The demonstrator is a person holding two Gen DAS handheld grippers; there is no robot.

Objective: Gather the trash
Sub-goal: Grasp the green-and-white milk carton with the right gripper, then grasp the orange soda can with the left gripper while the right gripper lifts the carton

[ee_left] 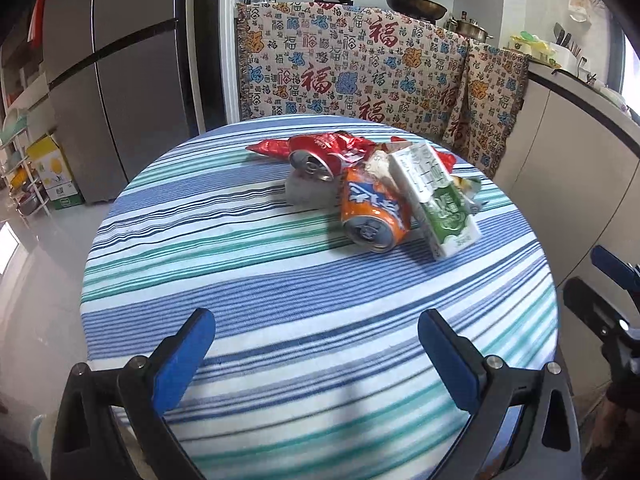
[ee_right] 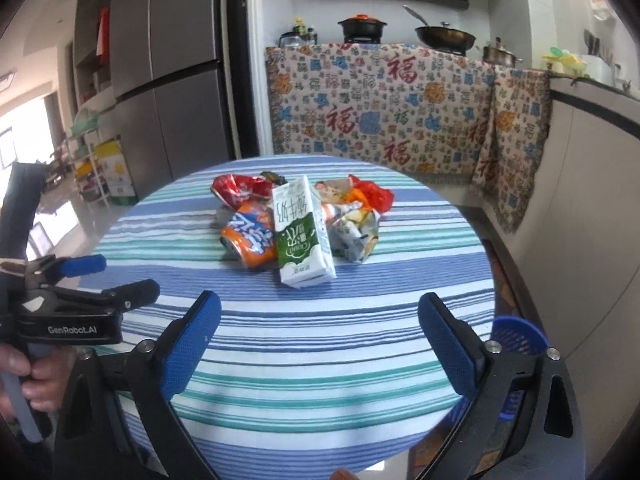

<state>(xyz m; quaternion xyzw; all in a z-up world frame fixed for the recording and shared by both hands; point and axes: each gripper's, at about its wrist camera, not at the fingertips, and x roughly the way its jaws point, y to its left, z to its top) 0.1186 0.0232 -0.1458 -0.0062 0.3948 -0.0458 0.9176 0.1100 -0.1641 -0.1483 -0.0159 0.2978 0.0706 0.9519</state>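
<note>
**Both claws open over the tabletop, trash pile ahead**

The round tabletop (ee_left: 280, 280), covered in a blue, green and white striped cloth, carries one pile of trash. The landmark is the green-and-white milk carton (ee_right: 302, 232), lying on its side. Touching its left side lies the orange can (ee_right: 250, 240). Behind the orange can lie a red can (ee_left: 316, 162) and a red wrapper (ee_left: 320, 144). To the right of the carton lies a crumpled clear wrapper (ee_right: 356, 232).

The left claw (ee_left: 316, 356) is spread wide with nothing between its pads, well short of the carton. The right claw (ee_right: 320, 340) is likewise wide and empty, near the carton but apart from it. A blue basket (ee_right: 520, 340) sits beyond the tabletop edge, to the right of the carton and nearer the camera.
</note>
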